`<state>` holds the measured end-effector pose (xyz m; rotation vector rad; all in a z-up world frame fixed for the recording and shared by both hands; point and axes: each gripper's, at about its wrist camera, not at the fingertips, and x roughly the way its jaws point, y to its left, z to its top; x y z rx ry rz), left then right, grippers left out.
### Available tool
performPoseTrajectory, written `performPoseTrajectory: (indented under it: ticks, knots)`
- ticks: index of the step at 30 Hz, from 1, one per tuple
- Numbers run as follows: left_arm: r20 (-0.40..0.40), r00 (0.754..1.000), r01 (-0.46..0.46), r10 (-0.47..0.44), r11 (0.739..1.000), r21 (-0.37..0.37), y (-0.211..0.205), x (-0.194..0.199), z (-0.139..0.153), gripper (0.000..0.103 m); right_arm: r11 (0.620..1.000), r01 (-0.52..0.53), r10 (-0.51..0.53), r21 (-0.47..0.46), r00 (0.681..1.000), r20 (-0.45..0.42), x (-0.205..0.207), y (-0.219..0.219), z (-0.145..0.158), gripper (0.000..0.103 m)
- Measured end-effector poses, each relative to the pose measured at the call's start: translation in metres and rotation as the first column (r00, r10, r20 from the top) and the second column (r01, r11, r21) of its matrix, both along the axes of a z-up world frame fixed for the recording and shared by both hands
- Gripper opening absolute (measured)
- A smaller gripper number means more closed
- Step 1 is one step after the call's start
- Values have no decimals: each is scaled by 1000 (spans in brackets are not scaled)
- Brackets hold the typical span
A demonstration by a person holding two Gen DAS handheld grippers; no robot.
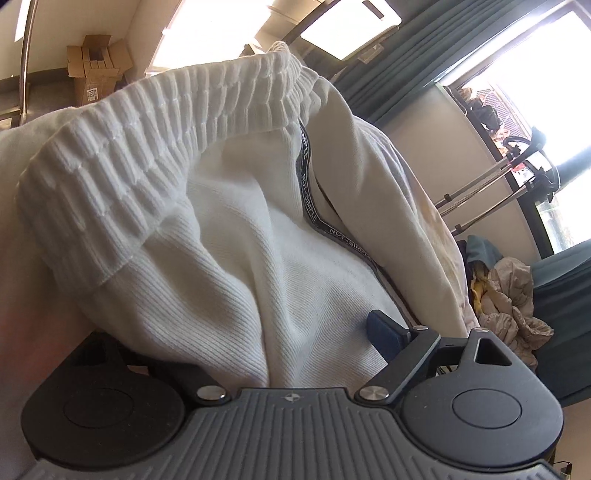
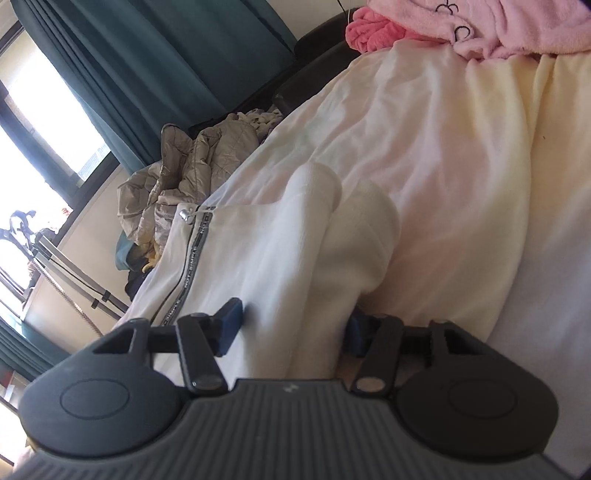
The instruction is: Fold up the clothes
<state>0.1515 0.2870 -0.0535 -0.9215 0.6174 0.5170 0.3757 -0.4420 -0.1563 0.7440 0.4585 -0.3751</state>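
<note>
A white zip-up sweatshirt (image 1: 229, 236) with a ribbed hem (image 1: 147, 147) and a lettered grey zipper tape (image 1: 308, 192) fills the left wrist view. My left gripper (image 1: 280, 350) is shut on a bunch of its fabric; only the right blue pad (image 1: 384, 328) shows, the left is buried in cloth. In the right wrist view the same sweatshirt (image 2: 280, 251) lies with its zipper (image 2: 192, 251) at left. My right gripper (image 2: 295, 328) is shut on a thick fold of it, blue pads (image 2: 231, 319) pressing either side.
A cream blanket (image 2: 480, 155) lies under the sweatshirt, with pink garments (image 2: 480, 26) beyond it. A pile of beige clothes (image 2: 192, 158) sits near teal curtains (image 2: 166, 66) and a window. A metal stand (image 1: 498, 177) and cardboard boxes (image 1: 96, 66) show in the left wrist view.
</note>
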Motion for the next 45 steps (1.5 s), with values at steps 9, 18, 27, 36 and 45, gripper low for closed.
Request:
performPoseTrajectory:
  ticks: [9,18,27,36,45]
  knots:
    - [74,997,13,-20,995,95,-12,9,17,25,991,48,-46,-124,999,25,-22,11,38,11]
    - [182,979,97,-90,995,-31,3,-21,29,19,991,96,-88,-94,993,81,-122,-4,102,10]
    - [165,965,222,-202,969,-109,23,-44,20,19,982,159,-161,100,987,10,-247,-41,71,9]
    - [95,967,236,-237,972,18,8,-53,22,27,927,137,-155,349,988,23,-279,-57,15,14]
    - [82,969,211,-234,951,224,-37,-97,58,75,874,117,-165,471,984,63,-275,-69,-9,30]
